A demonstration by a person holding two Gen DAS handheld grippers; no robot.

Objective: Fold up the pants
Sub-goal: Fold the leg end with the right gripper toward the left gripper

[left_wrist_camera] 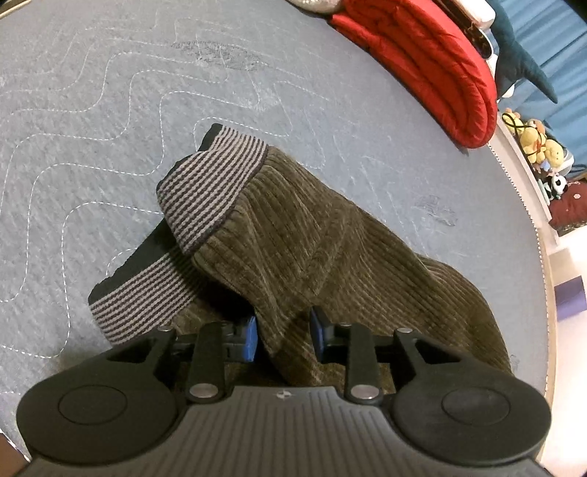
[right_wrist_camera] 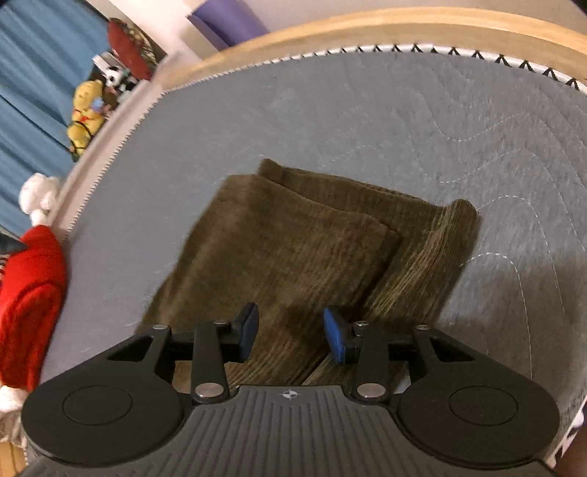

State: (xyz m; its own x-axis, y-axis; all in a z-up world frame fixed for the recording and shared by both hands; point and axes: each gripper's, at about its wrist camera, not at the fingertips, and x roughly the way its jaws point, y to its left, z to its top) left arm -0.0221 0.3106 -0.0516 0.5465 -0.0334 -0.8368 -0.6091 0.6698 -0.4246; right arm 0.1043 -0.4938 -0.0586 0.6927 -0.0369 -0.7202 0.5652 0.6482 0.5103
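Olive-brown corduroy pants [left_wrist_camera: 315,249] with a grey-and-black striped waistband [left_wrist_camera: 205,183] lie on a grey quilted mattress [left_wrist_camera: 110,128]. My left gripper [left_wrist_camera: 283,335] is shut on a raised ridge of the pants fabric just below the waistband, lifting it. In the right wrist view the folded legs of the pants [right_wrist_camera: 293,249] lie flat, one layer over another. My right gripper [right_wrist_camera: 291,335] is open just above the leg fabric, holding nothing.
A red folded quilt [left_wrist_camera: 433,62] lies at the mattress's far right edge, also seen in the right wrist view [right_wrist_camera: 29,293]. Plush toys [left_wrist_camera: 539,143] sit beyond the edge by blue curtains. A wooden bed frame [right_wrist_camera: 367,29] borders the mattress.
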